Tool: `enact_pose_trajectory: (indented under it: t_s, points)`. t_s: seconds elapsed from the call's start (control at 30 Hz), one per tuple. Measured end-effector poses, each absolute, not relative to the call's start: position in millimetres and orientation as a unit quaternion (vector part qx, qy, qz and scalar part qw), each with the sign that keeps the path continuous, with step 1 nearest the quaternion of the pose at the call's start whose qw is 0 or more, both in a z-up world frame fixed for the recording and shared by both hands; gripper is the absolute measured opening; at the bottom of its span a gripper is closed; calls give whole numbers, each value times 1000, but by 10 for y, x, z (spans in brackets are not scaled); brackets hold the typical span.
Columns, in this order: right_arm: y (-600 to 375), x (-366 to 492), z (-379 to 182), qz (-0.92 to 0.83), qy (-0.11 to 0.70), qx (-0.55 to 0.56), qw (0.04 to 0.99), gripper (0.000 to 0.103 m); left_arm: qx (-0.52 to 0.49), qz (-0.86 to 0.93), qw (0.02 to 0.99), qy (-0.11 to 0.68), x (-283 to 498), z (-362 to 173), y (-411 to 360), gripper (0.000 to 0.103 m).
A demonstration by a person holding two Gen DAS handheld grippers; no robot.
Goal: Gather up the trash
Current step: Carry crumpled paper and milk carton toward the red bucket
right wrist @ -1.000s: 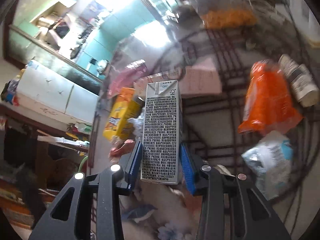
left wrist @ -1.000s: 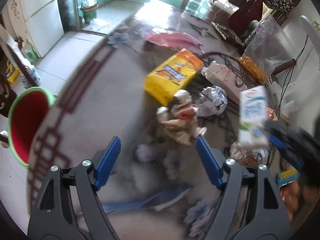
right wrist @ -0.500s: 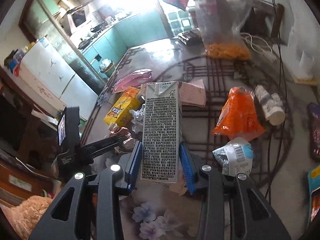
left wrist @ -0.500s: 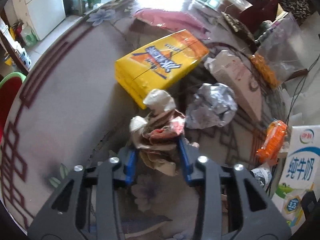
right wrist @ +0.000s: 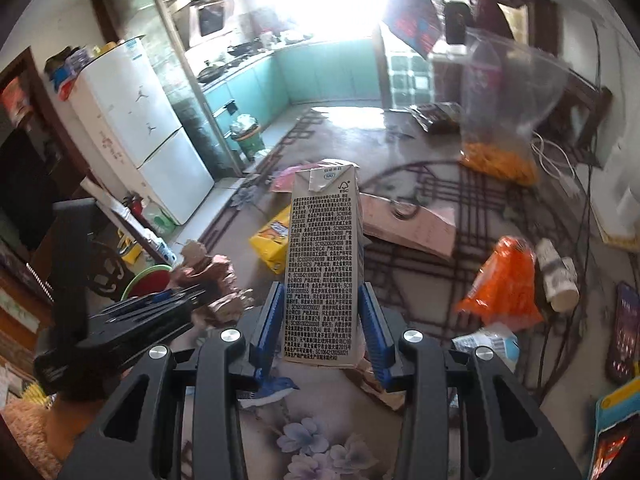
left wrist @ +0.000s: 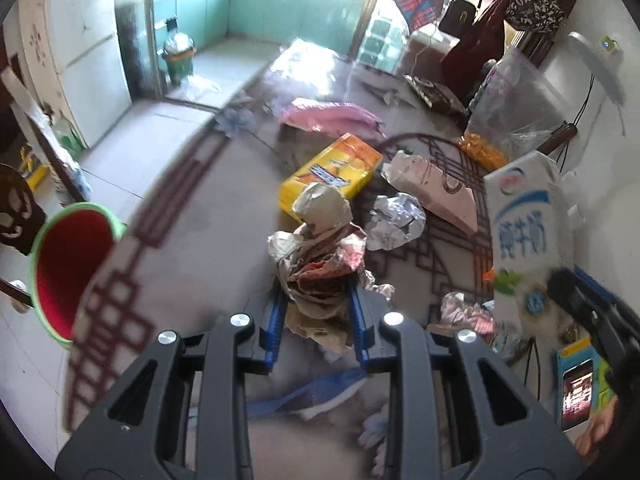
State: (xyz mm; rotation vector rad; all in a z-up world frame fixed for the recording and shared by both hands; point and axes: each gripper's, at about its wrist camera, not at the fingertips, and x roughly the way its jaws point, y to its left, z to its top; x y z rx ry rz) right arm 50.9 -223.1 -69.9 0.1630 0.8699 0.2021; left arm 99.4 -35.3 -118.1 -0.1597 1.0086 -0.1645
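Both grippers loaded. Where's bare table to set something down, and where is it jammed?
Free: the plain grey stretch of table between the maroon border pattern and the yellow box. Jammed: right of that box, with foil ball, pink carton, orange bag and clear snack bag close together.

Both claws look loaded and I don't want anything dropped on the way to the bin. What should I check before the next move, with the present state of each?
1. Left claw closed on the crumpled paper wad: ok; its jaws have just closed and the blue pads press both sides.
2. Wad clear of the table: cannot tell; its lower end is blurred.
3. Right claw holding the milk carton: ok, gripped low, upright.
4. Red bin with green rim open and in view: ok, beyond the table edge on the left.
5. Trash left on the table: not ok; foil ball, yellow box and orange wrapper remain.
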Motion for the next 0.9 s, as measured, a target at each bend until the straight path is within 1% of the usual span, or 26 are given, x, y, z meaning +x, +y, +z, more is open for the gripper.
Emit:
enact_pose_trajectory:
  t_s: [0.53,0.9]
  points:
    - [-1631,446,-428,126,381,11,916,38,-96,-37,894,436,708,-721,323,28]
    - [-1085,492,-356,134,367,-27,920,38,-97,-30,900,423,656,-646,799,28]
